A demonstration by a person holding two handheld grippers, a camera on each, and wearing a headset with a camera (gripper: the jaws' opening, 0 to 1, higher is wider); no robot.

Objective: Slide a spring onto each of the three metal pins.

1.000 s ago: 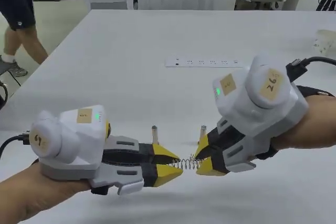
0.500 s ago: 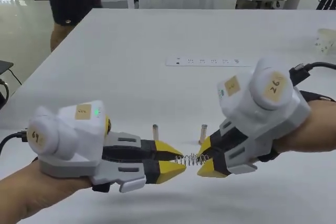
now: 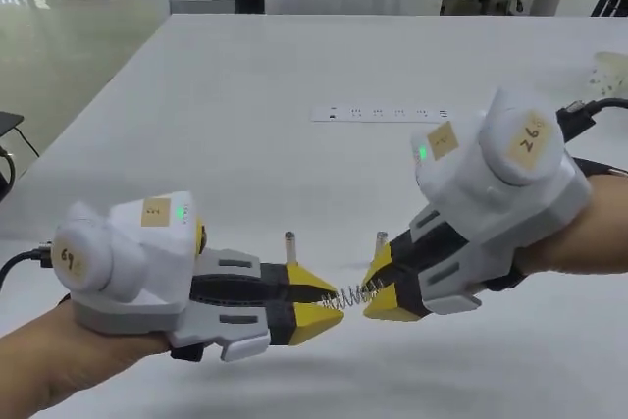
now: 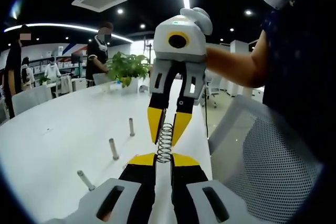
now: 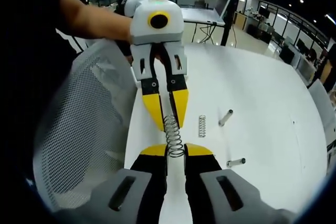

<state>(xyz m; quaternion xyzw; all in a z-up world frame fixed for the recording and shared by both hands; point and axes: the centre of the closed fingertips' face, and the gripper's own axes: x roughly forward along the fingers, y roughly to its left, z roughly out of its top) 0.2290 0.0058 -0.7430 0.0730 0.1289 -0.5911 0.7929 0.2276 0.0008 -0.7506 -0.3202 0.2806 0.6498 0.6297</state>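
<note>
White power strip (image 3: 383, 116) on table (image 3: 226, 115)

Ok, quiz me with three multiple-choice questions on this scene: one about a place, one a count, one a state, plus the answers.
1. Where is the held spring? A) on a pin B) between the left gripper and right gripper C) lying on the table
2. How many pins show in the left gripper view? A) one B) three C) five
3. Those pins are: A) bare B) each carrying a spring C) lying flat
Answers: 1 B, each gripper pinches one end above the table. 2 B, three stand in a row. 3 A, no coil sits on any.
</note>
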